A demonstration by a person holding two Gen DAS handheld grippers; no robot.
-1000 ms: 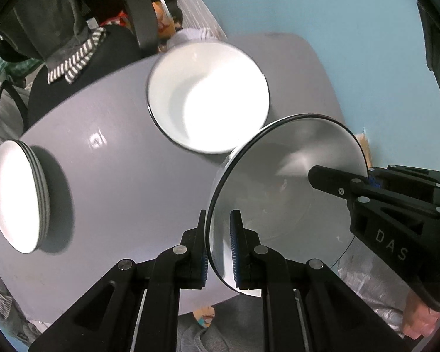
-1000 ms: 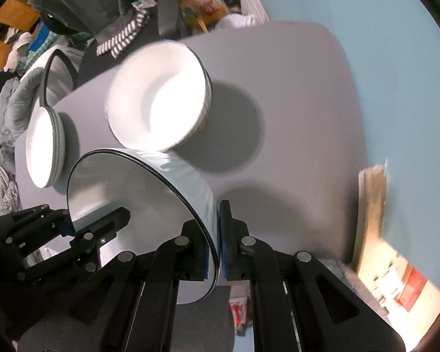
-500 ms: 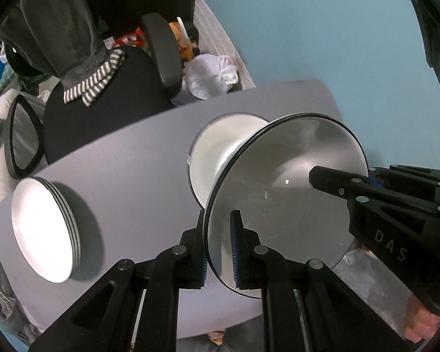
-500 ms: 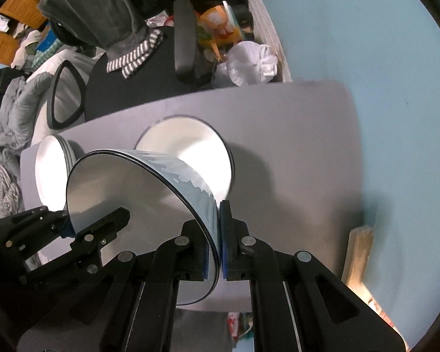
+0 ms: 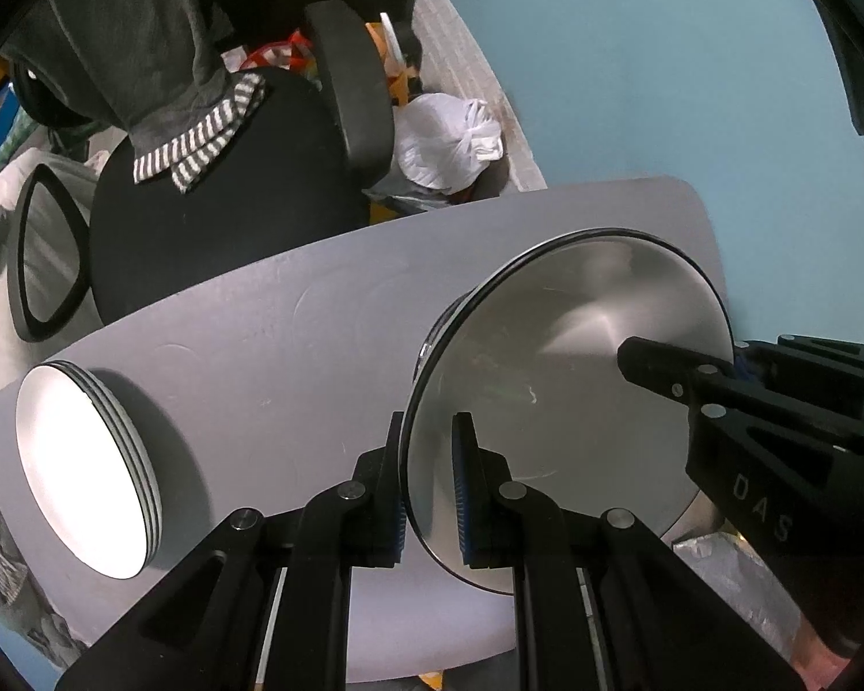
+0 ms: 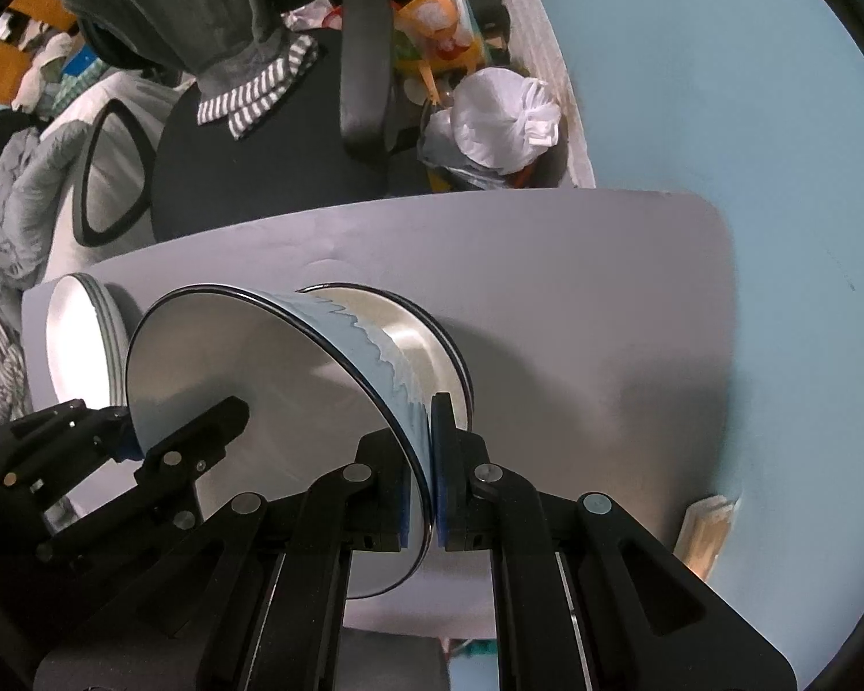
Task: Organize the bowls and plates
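Both grippers clamp one bowl's rim — left gripper (image 5: 429,483) on its near-left edge, right gripper (image 6: 423,475) opposite. The bowl (image 6: 271,397) hangs over the stacked bowls (image 6: 432,340); a plate stack (image 5: 86,466) sits left of the fingers on the grey table (image 5: 271,334).

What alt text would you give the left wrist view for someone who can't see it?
Both tongs, left and right, grip opposite rim edges of a bowl above another bowl on a grey table. A stack of plates sits at left.
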